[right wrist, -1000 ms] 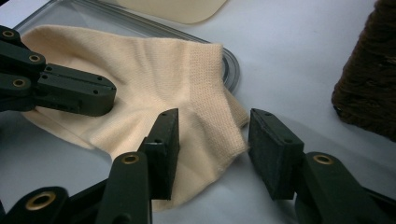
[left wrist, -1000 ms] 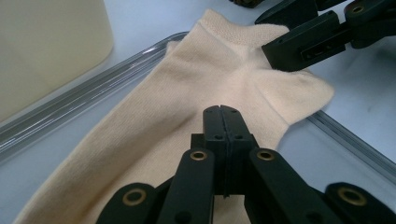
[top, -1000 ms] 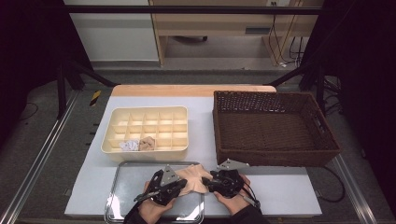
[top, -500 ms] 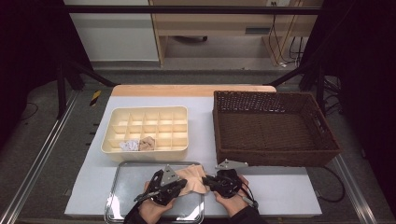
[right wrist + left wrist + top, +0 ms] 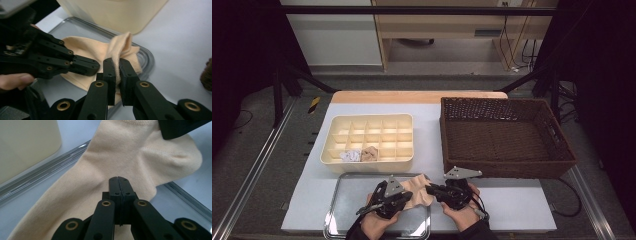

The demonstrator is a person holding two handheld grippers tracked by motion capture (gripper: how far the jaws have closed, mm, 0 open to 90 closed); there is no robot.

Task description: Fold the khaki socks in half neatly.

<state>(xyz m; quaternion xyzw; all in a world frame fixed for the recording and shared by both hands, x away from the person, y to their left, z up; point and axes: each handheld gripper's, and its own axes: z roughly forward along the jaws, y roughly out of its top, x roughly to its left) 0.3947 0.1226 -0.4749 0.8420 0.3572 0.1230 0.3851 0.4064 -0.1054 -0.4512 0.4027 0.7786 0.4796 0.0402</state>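
Two grippers are sharing one cream sock (image 5: 418, 192) at the near edge of the bench (image 5: 512, 210). Seen from above, the left gripper (image 5: 404, 196) is clenching its fingers on the sock's left part, and in the left gripper view those fingers (image 5: 119, 195) are sitting flat together with knit fabric spreading out past them on both sides. The right gripper (image 5: 431, 190) is pinching the other end: in the right gripper view a bunched fold of the sock is standing up between its fingers (image 5: 110, 75), which have just been closing onto it. Between the two grips the sock is running roughly left to right, parallel to the bench's near edge, hanging over the right rim of a metal tray (image 5: 343, 205).

Behind the tray, a cream divided box (image 5: 382, 131) is sitting towards the left of the bench, with two small bundles in its near-left cells. A dark wicker basket (image 5: 557, 145) is occupying the right side. Beyond the far edge, grey floor and pale wooden furniture are showing.
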